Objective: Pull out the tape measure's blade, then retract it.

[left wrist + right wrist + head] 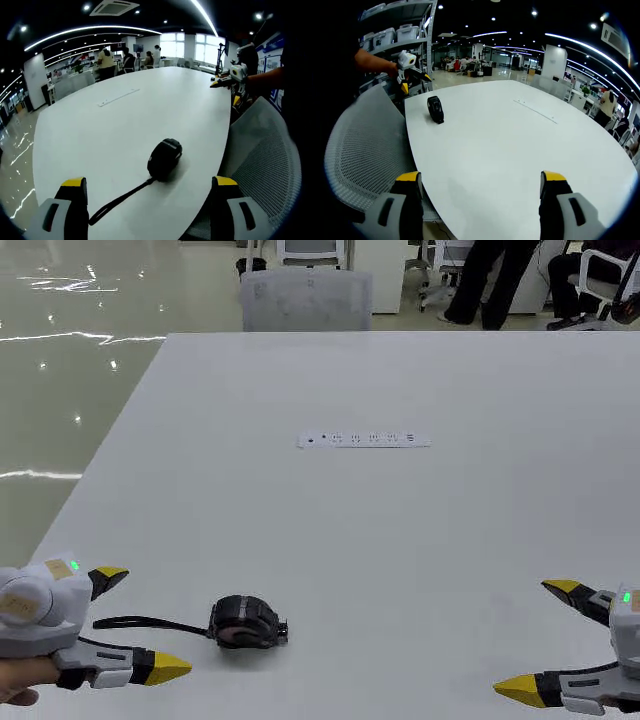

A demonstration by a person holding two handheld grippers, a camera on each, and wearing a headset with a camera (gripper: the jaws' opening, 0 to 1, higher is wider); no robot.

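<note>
**Item: tape measure (247, 622).** One piece with a dark case was recorded lying on the white table (400, 540). It was placed near the front edge, toward the person's left. A dark strap (150, 622) was seen running from the case across the tabletop toward the left gripper (140, 621). No blade was seen drawn out of the case. The hook at the blade's end was too small to be made out.

**Item: left gripper.** It was held near the tape measure. Its jaws were spread wide apart and nothing was clamped between them. In the left gripper view the case (165, 157) was framed just ahead of the gap and the strap led back toward it. No contact with either could be confirmed.

**Item: right gripper (538, 638).** It was held at the right of the near edge, well apart from the tape measure. Its jaws were likewise spread and nothing was held in them. In the right gripper view the case (435, 109) was seen far across the table.

**Item: power strip (363, 440).** It was set flush in the middle of the table and was not involved.

**Progress.** The task was judged not yet begun, since the case was ungripped and the blade was fully inside. All steps were judged outstanding:
- The case was to be steadied.
- The blade's end was to be caught and drawn out.
- The blade was then to be let back in.
</note>
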